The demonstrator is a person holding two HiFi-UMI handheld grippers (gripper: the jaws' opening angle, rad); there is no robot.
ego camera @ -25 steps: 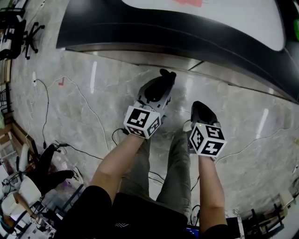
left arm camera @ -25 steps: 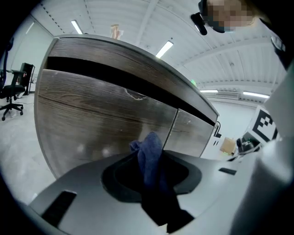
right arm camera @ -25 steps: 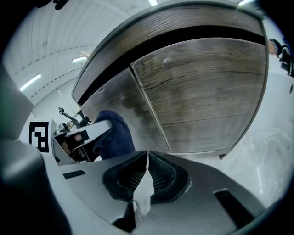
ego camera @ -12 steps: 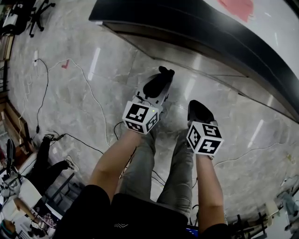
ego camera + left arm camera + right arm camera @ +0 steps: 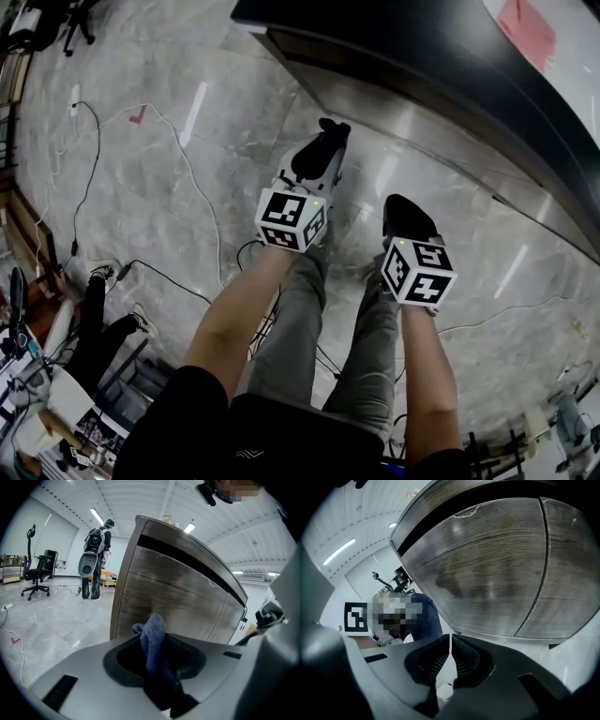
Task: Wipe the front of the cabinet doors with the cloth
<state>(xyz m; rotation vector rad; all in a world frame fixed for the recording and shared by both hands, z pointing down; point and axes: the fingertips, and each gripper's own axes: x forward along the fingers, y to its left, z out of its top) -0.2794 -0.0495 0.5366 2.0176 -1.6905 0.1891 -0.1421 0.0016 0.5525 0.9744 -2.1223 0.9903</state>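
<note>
A dark wood-grain cabinet (image 5: 173,597) with a black top stands ahead; its doors (image 5: 497,573) fill the right gripper view, and from the head view its black top (image 5: 441,66) runs across the upper right. My left gripper (image 5: 322,150) is shut on a blue cloth (image 5: 153,639), which sticks up between its jaws, a short way off the cabinet's left door. My right gripper (image 5: 405,214) is shut with nothing between its ribbed pads (image 5: 461,660), also short of the doors.
Grey tiled floor (image 5: 169,178) with loose cables (image 5: 178,150) lies to the left. Clutter and gear (image 5: 56,375) sit at the lower left. An office chair (image 5: 35,571) and a standing humanoid machine (image 5: 93,559) are far off left. My own legs (image 5: 309,319) are below the grippers.
The view has swung so the cabinet's top now sits further right and up. Both grippers have kept nearly the same pose, the left still holding the cloth.
</note>
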